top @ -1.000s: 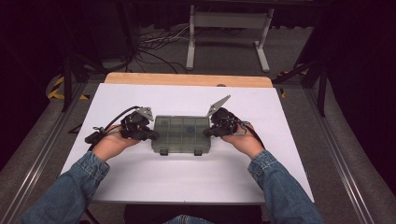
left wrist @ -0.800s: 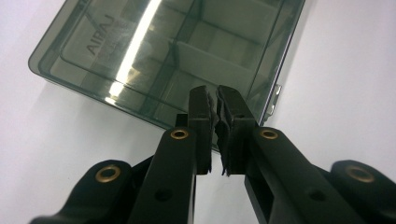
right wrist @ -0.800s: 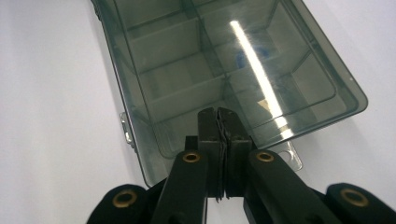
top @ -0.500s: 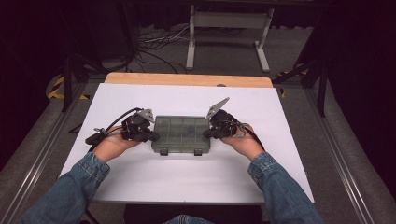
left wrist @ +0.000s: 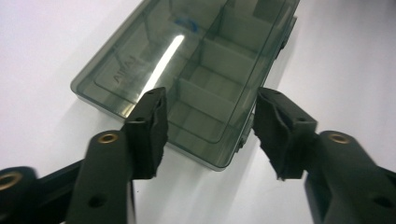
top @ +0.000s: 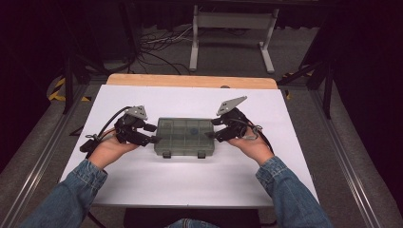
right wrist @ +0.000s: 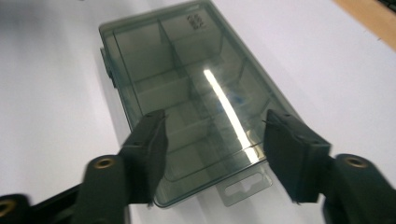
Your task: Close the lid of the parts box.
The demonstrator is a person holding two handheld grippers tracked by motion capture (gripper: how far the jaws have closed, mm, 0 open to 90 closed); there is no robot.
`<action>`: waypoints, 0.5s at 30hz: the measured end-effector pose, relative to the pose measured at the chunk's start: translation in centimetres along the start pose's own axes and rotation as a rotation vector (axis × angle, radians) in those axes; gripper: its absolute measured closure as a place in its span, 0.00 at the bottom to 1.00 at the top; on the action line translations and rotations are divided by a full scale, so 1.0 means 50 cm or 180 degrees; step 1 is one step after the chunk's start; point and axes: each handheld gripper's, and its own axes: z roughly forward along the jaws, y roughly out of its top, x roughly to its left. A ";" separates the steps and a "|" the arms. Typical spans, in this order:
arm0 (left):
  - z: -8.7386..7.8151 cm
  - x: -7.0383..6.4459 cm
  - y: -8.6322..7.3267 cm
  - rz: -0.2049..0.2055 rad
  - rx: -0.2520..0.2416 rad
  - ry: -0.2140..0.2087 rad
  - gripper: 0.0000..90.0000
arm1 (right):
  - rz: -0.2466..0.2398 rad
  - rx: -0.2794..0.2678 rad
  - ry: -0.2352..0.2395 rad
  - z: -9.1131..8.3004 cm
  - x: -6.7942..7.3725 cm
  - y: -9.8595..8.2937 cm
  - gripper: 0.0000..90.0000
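At the centre of the high view, a smoky grey transparent plastic compartment box (top: pixel 184 136) lies closed on the white table (top: pixel 190 180). Left gripper (top: pixel 153 133) and right gripper (top: pixel 210 128) flank its short ends, jaws spread wide, gripping nothing.

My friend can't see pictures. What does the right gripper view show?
A smoky see-through plastic box with its lid shut lies on a white table, with dividers visible inside. The right gripper has its two black jaws open, one on each side of the box's near end, where a small hang tab sticks out.
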 end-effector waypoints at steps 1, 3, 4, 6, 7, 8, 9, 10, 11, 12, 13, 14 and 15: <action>-0.008 -0.005 -0.003 -0.0015 -0.0083 0.0038 0.44 | 0.0007 -0.0046 -0.0017 -0.006 0.001 0.000 0.39; -0.014 -0.008 -0.005 -0.0004 -0.0152 0.0055 0.42 | 0.0007 -0.0076 -0.0024 -0.009 0.001 0.000 0.37; -0.023 -0.012 -0.009 -0.0015 -0.0226 0.0108 0.35 | 0.0026 -0.0163 -0.0025 -0.020 0.003 -0.001 0.31; -0.032 -0.015 -0.015 -0.0034 -0.0328 0.0106 0.30 | 0.0036 -0.0223 -0.0031 -0.027 0.005 -0.002 0.26; -0.036 -0.016 -0.019 -0.0036 -0.0372 0.0128 0.27 | 0.0032 -0.0275 -0.0038 -0.031 0.006 -0.003 0.24; -0.040 -0.016 -0.022 -0.0039 -0.0411 0.0137 0.24 | 0.0016 -0.0333 -0.0047 -0.035 0.008 -0.005 0.22; -0.040 -0.016 -0.022 -0.0039 -0.0411 0.0137 0.21 | 0.0016 -0.0333 -0.0047 -0.035 0.008 -0.005 0.22; -0.048 -0.018 -0.030 -0.0028 -0.0499 0.0154 0.21 | -0.0001 -0.0382 -0.0079 -0.040 0.009 -0.007 0.20; -0.052 -0.020 -0.035 -0.0037 -0.0548 0.0184 0.18 | -0.0007 -0.0491 -0.0108 -0.047 0.011 -0.012 0.16; -0.056 -0.021 -0.040 -0.0055 -0.0587 0.0194 0.16 | -0.0001 -0.0553 -0.0124 -0.052 0.012 -0.016 0.14; -0.058 -0.022 -0.045 -0.0069 -0.0622 0.0199 0.14 | 0.0011 -0.0614 -0.0146 -0.057 0.012 -0.020 0.12; -0.061 -0.022 -0.050 -0.0077 -0.0662 0.0218 0.11 | 0.0028 -0.0655 -0.0147 -0.061 0.012 -0.023 0.10; -0.063 -0.022 -0.055 -0.0090 -0.0705 0.0248 0.09 | 0.0047 -0.0679 -0.0129 -0.065 0.012 -0.026 0.08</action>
